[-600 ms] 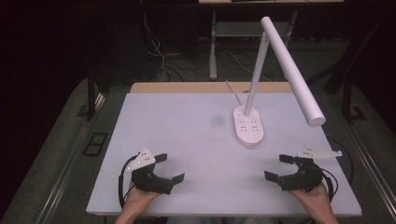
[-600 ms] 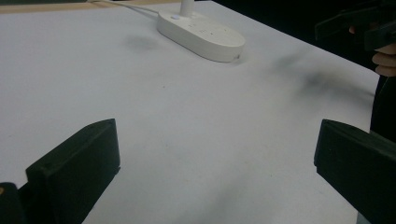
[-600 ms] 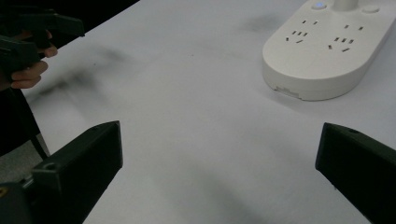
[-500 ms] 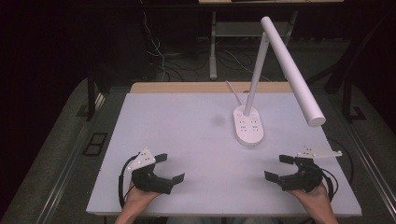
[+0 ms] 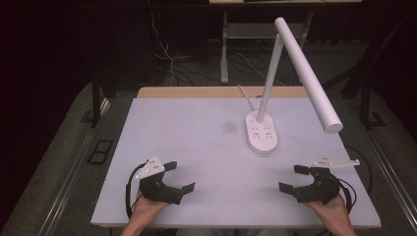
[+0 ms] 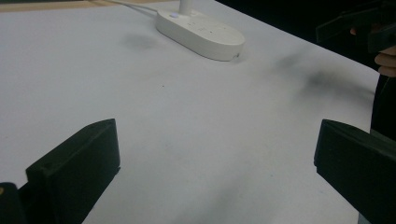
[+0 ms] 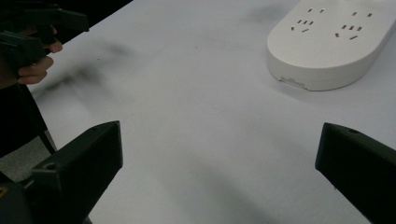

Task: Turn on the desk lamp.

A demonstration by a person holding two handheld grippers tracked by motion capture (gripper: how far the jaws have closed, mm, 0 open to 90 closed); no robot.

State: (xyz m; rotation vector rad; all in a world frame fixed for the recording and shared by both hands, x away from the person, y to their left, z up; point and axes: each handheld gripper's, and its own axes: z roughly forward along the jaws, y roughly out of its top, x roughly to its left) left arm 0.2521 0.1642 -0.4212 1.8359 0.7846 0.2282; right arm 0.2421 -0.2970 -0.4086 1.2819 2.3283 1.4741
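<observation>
Evidently left hand-held gripper [image 5: 179, 177] spread wide, right hand-held gripper [image 5: 295, 178] likewise, both holding nothing

High view overhead; gripper views low, sharing lamp base [image 5: 261, 132].

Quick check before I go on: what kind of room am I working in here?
Probably a lab or recording studio, not a home: a bare white table holding just a desk lamp, loose cables on the floor behind it, and dark surroundings.

Left gripper [image 5: 179, 178] and right gripper [image 5: 291, 179], hand-held, jaws spread wide.
</observation>
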